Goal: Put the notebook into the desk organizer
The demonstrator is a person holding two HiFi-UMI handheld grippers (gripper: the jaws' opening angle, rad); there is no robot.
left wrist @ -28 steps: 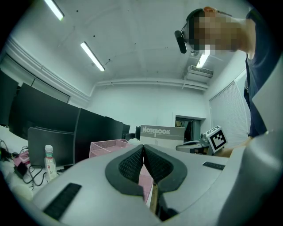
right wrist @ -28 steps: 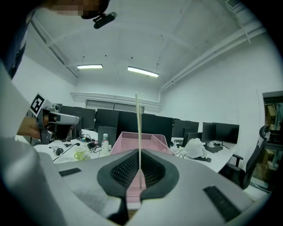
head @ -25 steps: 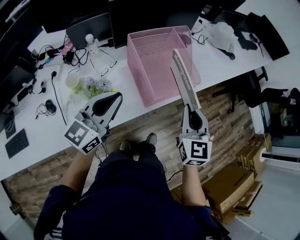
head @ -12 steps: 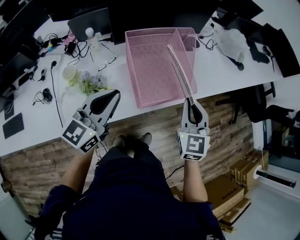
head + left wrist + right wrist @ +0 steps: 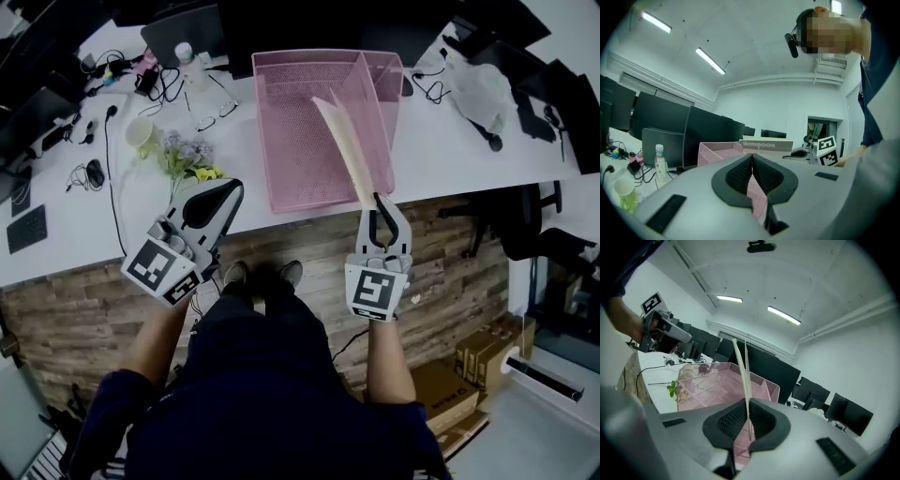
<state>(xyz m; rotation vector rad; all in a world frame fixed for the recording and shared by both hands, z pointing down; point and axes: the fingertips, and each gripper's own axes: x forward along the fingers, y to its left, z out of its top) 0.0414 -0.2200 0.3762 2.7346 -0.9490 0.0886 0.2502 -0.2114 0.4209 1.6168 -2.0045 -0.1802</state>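
Note:
My right gripper (image 5: 379, 202) is shut on the lower edge of a thin beige notebook (image 5: 345, 150), which stands up and leans over the pink mesh desk organizer (image 5: 281, 131) on the white desk. In the right gripper view the notebook (image 5: 742, 371) rises edge-on from between the pads, with the organizer (image 5: 708, 387) behind it. My left gripper (image 5: 222, 195) hangs at the desk's front edge, left of the organizer, jaws shut with nothing between them. The left gripper view shows the notebook's cover (image 5: 766, 145) above the organizer (image 5: 717, 151).
A cup (image 5: 142, 137), a small flower bunch (image 5: 183, 155), glasses (image 5: 214, 119), a bottle (image 5: 187, 64), cables and a mouse (image 5: 95, 173) lie left of the organizer. Dark monitors (image 5: 281, 23) stand behind it. An office chair (image 5: 539, 216) and cardboard boxes (image 5: 487, 352) are at the right.
The right gripper has carried the notebook left and lower toward the organizer's wide compartment, tilting it further left. The left gripper has barely moved.

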